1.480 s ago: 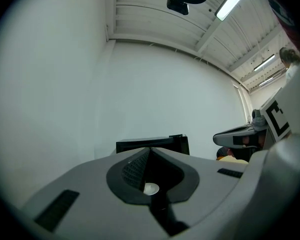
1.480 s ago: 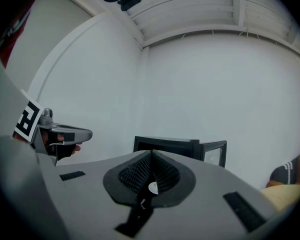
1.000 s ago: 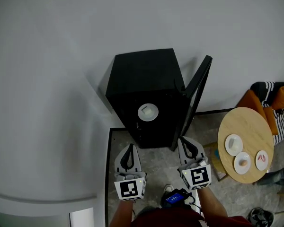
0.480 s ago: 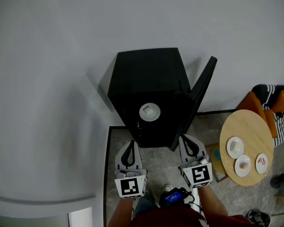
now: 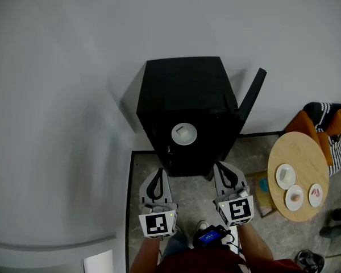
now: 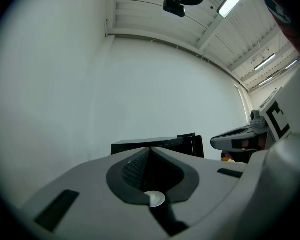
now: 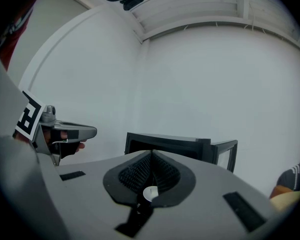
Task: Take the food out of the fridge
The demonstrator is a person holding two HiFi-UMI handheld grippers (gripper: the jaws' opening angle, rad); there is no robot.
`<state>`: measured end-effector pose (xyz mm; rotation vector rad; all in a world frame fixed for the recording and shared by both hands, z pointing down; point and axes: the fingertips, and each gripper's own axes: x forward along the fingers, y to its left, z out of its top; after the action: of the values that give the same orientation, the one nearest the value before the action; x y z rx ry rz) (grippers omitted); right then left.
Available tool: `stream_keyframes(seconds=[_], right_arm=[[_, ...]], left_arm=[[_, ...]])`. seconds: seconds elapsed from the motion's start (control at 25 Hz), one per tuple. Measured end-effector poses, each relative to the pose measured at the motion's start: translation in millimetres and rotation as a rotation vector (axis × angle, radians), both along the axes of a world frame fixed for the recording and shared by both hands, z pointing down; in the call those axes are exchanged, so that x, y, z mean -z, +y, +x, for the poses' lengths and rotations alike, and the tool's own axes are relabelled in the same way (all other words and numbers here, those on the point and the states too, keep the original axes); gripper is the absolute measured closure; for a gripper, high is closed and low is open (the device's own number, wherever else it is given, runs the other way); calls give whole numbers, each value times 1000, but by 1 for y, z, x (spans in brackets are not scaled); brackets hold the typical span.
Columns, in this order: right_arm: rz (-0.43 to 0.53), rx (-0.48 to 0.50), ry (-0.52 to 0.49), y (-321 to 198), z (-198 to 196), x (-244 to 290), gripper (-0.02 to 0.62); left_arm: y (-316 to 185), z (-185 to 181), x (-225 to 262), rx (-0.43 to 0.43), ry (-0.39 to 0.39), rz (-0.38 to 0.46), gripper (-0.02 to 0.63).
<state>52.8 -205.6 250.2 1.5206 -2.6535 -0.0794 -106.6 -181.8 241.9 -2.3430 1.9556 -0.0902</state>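
Observation:
A black fridge stands against the white wall with its door swung open on the right. Inside, a white plate of food sits on a shelf. My left gripper and right gripper hover side by side just in front of the fridge, both shut and holding nothing. In the left gripper view the shut gripper points at the fridge. The right gripper likewise faces the fridge and its door.
A round wooden table stands to the right and carries three small plates. An orange seat with striped fabric is behind it. A box lies on the floor between the table and me.
Both grippers have edged toward the fridge. In the head view the fridge has shifted right and its door now shows more edge-on.

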Motion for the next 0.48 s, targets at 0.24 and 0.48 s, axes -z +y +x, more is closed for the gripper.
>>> stream_keyframes(seconds=[0.24,0.48], right_arm=[[-18,6,16,-2,-15,-12,572],[-24,1,20,-8,-28,-27,572]], left_arm=[[-7,-8,4,6,107,42,592],[-15,-12,-12,-18,111,28,592]])
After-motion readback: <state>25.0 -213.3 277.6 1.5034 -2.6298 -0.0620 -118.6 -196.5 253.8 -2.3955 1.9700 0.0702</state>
